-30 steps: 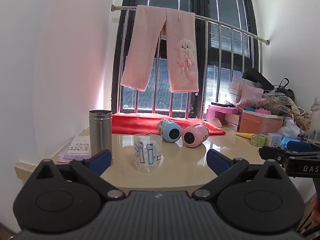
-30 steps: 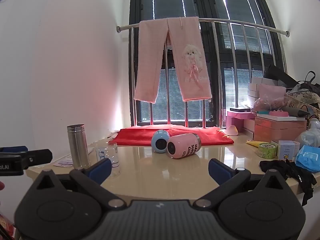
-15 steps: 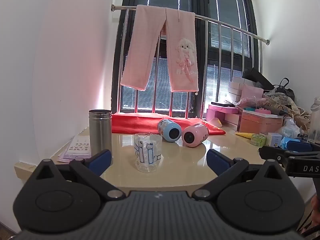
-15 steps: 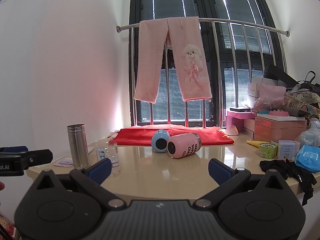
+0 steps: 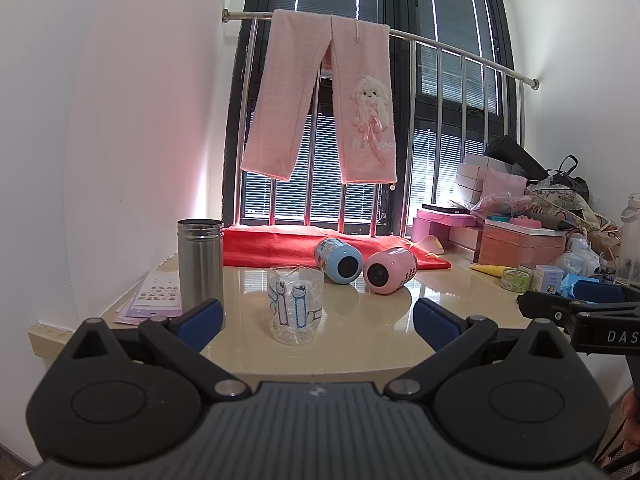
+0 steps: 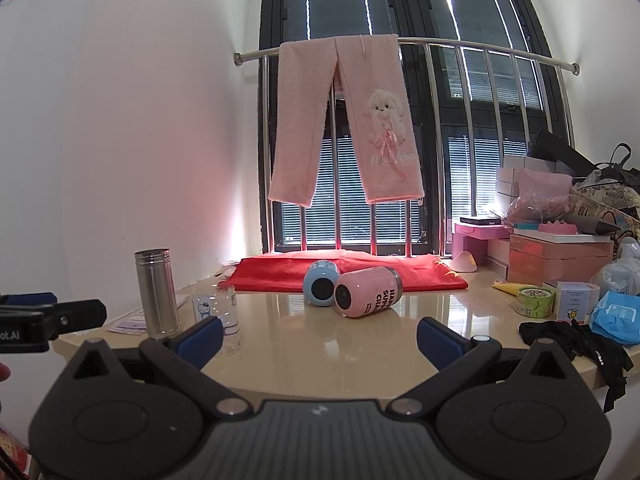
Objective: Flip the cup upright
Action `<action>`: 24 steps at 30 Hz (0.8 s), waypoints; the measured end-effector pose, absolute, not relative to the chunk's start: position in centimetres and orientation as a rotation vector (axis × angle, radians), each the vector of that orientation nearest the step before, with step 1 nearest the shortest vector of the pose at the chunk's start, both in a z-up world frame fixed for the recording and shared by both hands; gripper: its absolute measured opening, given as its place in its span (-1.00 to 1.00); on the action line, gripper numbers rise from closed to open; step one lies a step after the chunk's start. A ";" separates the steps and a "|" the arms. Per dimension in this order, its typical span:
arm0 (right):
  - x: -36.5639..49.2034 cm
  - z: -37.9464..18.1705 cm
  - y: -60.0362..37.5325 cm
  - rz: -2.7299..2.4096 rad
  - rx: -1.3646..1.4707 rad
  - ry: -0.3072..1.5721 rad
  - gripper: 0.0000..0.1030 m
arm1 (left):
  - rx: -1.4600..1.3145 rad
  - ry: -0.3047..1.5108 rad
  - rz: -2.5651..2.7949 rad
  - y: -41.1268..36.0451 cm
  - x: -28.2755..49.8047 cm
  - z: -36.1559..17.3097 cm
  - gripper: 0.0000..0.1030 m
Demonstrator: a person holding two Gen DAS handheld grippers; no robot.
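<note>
So we have both grippers spread wide, holding nothing: left gripper (image 5: pixel 318 316), right gripper (image 6: pixel 320 330). Pink cup (image 6: pixel 366 293) lies sideways mid-table beside blue cup (image 6: pixel 320 283), base toward us, straight ahead of right.

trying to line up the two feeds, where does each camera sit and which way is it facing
Left wrist: on the left gripper, facing the window; open fingers frame the glass cup; right gripper at right edge.
Right wrist: on the right gripper, same heading; left gripper at left edge.
Shared: pink cup, blue cup, both lying down.
</note>
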State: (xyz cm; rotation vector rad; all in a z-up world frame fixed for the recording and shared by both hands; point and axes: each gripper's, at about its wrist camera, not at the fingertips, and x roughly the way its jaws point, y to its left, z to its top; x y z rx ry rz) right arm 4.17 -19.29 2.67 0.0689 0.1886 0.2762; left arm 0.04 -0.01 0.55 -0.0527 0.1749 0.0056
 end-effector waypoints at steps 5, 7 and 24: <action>4.2 2.7 -19.3 0.276 0.068 0.188 1.00 | -0.052 0.175 0.005 0.0 0.0 0.5 1.00; 4.2 2.7 -19.3 0.276 0.068 0.189 1.00 | -0.053 0.175 0.006 0.0 0.0 0.5 1.00; 4.2 2.7 -19.2 0.277 0.068 0.187 1.00 | -0.055 0.177 0.011 0.0 -0.3 0.4 1.00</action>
